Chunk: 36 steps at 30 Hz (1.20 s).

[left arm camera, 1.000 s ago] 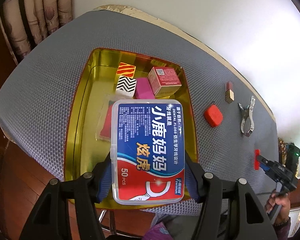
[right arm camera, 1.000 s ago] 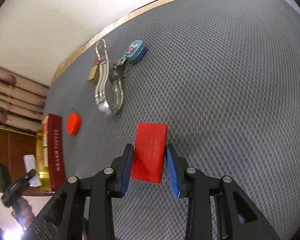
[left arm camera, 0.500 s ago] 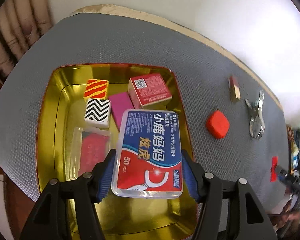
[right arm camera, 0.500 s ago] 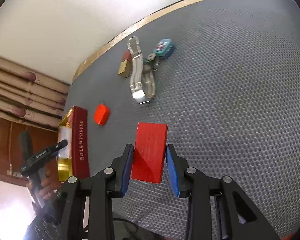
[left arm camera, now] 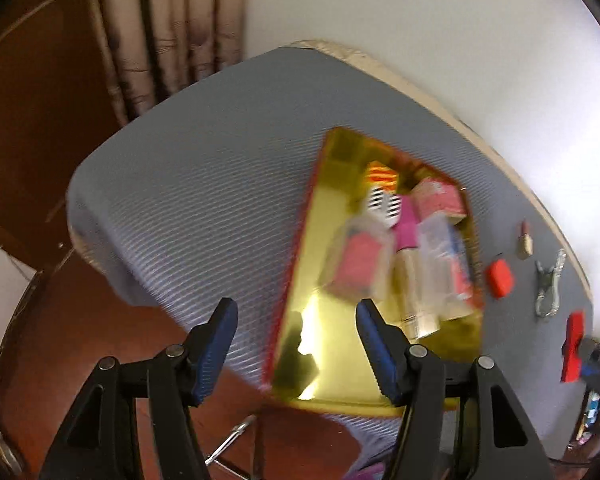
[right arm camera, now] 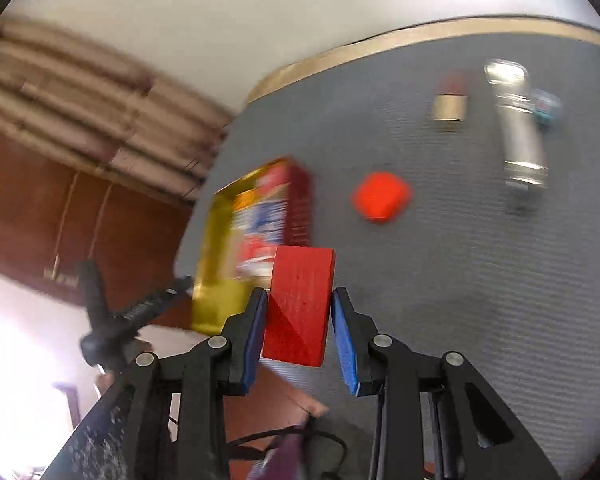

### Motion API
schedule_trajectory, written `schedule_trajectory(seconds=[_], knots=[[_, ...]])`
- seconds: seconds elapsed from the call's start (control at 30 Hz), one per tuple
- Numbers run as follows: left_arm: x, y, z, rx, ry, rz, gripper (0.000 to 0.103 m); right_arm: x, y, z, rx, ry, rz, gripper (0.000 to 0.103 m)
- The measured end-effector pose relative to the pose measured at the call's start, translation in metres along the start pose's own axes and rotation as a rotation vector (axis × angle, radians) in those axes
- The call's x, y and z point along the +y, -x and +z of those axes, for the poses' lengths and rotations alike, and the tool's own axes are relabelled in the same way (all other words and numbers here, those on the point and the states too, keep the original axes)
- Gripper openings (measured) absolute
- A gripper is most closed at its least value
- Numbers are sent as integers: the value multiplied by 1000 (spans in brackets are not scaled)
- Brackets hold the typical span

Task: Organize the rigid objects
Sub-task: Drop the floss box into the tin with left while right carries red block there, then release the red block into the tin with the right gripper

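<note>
Right tongs (right arm camera: 299,320) clamped on smooth red wooden block (right arm camera: 300,304), carried above grey ribbed bench (right arm camera: 480,280) toward glossy gold tin (left arm camera: 332,360). Left tongs (left arm camera: 296,344) wide apart, empty, near tin's front corner. Risks: clipping the tin's rim; landing askew on slick plastic floss box (left arm camera: 444,256); crowding the 2 tongs.

A grey mesh-textured table (left arm camera: 204,184) carries a gold tin tray with red outer walls (left arm camera: 332,208), a small red rounded case (left arm camera: 500,278), a wooden-capped stick (left arm camera: 525,240) and a metal clip (left arm camera: 548,286).
</note>
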<state>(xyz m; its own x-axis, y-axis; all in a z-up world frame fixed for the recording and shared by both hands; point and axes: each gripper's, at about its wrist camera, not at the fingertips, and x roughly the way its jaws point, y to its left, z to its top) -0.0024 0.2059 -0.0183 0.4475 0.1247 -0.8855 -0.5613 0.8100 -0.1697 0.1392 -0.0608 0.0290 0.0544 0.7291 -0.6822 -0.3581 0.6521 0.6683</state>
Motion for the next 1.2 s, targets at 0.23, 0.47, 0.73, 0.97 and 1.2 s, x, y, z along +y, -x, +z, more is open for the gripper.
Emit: schedule_trajectory(seconds=[0.23, 0.47, 0.73, 0.97, 1.2], knots=[[22, 15, -9, -113, 44, 71, 63, 63, -89, 9, 126, 98, 14, 31], [25, 6, -11, -123, 54, 81, 63, 68, -158, 5, 218, 112, -63, 31], [23, -6, -11, -96, 23, 95, 63, 71, -177, 0, 217, 171, -138, 33], [20, -13, -13, -74, 5, 109, 63, 70, -144, -5, 109, 158, -66, 47], [5, 7, -17, -140, -52, 47, 63, -38, -27, -44, -197, 111, -355, 63]])
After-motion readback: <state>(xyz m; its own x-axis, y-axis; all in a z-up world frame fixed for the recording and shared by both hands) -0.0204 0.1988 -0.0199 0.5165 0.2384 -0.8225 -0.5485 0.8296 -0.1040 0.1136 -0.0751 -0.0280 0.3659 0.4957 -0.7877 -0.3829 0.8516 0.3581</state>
